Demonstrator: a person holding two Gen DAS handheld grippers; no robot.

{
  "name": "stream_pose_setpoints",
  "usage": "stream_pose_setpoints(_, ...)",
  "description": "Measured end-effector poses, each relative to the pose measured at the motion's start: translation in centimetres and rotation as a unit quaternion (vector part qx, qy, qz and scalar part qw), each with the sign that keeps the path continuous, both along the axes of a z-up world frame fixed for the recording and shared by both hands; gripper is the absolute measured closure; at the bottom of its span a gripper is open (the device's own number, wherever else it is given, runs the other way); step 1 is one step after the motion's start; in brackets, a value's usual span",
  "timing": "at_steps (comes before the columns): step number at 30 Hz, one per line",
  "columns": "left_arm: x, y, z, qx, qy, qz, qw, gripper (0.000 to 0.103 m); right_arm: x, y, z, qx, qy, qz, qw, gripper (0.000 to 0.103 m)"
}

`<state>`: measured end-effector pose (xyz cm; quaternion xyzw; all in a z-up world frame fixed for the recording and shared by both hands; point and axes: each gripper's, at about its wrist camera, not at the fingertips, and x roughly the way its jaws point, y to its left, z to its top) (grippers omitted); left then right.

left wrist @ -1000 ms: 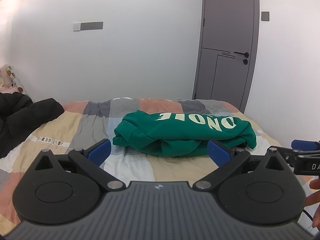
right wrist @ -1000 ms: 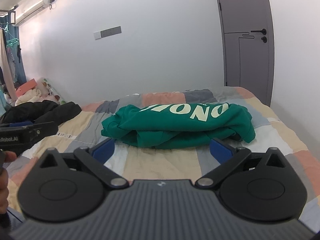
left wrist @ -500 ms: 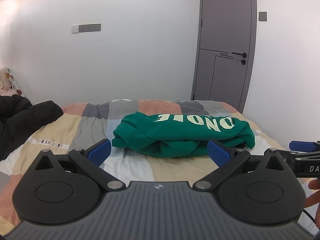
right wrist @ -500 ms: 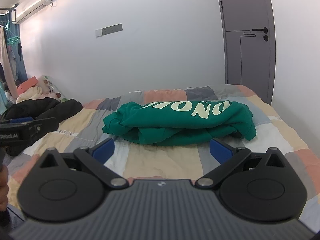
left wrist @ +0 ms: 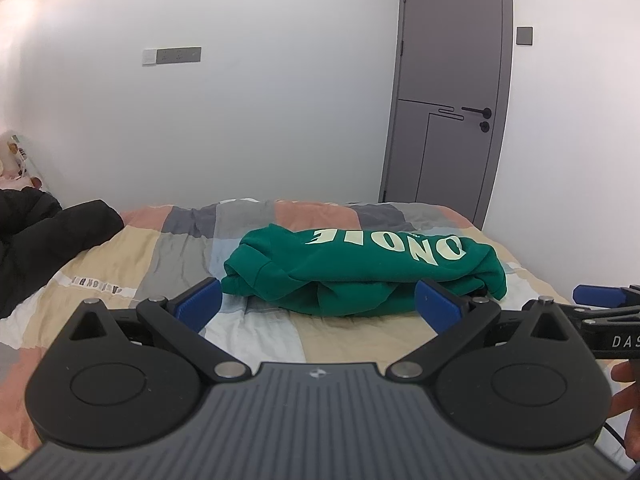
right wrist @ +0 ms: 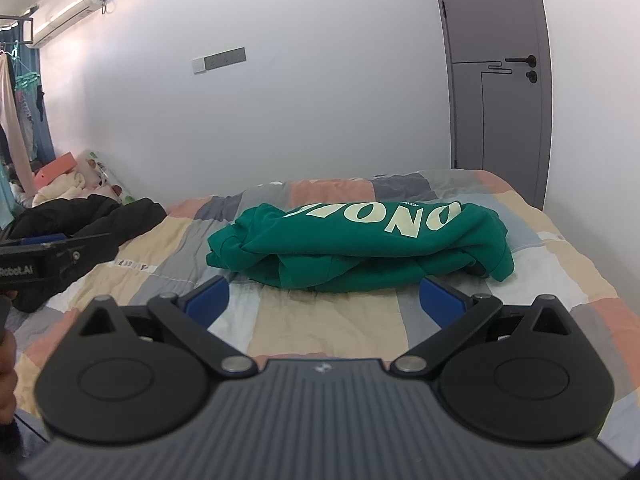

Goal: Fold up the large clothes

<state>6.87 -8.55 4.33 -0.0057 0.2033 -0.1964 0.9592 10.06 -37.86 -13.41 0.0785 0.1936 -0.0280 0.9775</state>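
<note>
1. A green cotton sweatshirt with pale printed lettering (left wrist: 360,272) is lying in a folded bundle near the middle of a bed covered by a patchwork quilt of grey, peach and cream squares (left wrist: 168,256). The lettering is facing up, and loose folds are showing along the bundle's near edge.
2. The left gripper (left wrist: 318,304) is hovering over the quilt on the near side of the sweatshirt, its blue-padded jaws spread wide and holding nothing.
3. The right gripper (right wrist: 326,304) is hovering just beside it, to the right, also on the near side, jaws spread wide and empty. Neither is touching the garment.
4. A black padded jacket (right wrist: 88,220) is lying at the far left of the bed, well apart from the sweatshirt.
5. Judging by the compact bundle, the folding looks close to done and the person seems to be checking it.
6. The next move probably calls for tucking in the uneven near edge, or turning to the jacket if that is also to be folded.
</note>
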Motion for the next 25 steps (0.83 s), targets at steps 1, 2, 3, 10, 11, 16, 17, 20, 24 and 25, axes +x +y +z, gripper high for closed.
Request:
stream_pose_setpoints(1,0.0,0.05,-0.01,0.0,0.0,-0.001,1.0,0.0,-0.01,0.01,0.01,0.0,0.0,0.0,1.0,0.0)
stream_pose_setpoints(2,-0.01,0.04,0.0,0.0,-0.001,-0.001,1.0,0.0,-0.02,0.04,0.01,-0.001,0.001,0.0,1.0,0.0)
stream_pose_setpoints(3,-0.03,0.03,0.01,0.0,-0.001,-0.001,1.0,0.0,-0.01,0.05,0.03,-0.002,0.001,0.0,1.0,0.0)
stream_pose_setpoints(10,-0.26,-0.07,0.13,0.002,-0.005,0.001,1.0,0.0,0.01,0.13,0.07,-0.001,0.001,0.001,1.0,0.0)
stream_pose_setpoints(11,-0.26,-0.05,0.17,0.002,-0.005,0.001,1.0,0.0,-0.03,0.15,0.06,-0.002,0.001,0.001,1.0,0.0)
stream_pose_setpoints(16,-0.27,-0.03,0.2,0.002,-0.006,0.0,1.0,0.0,-0.05,0.13,0.05,-0.003,0.001,0.001,1.0,0.0)
stream_pose_setpoints(17,-0.34,-0.04,0.22,0.001,-0.008,0.0,1.0,0.0,-0.06,0.14,0.05,-0.002,0.001,0.001,1.0,0.0)
stream_pose_setpoints(20,-0.49,-0.15,0.3,0.003,-0.012,0.002,0.9999,0.0,-0.16,0.18,0.05,-0.003,0.001,0.0,1.0,0.0)
stream_pose_setpoints(24,-0.58,-0.16,0.25,0.002,-0.011,0.0,0.9999,0.0,-0.21,0.19,0.02,-0.003,0.0,0.0,1.0,0.0)
stream_pose_setpoints(25,-0.57,-0.13,0.24,0.002,-0.011,0.0,0.9999,0.0,-0.17,0.17,0.0,-0.003,0.0,0.001,1.0,0.0)
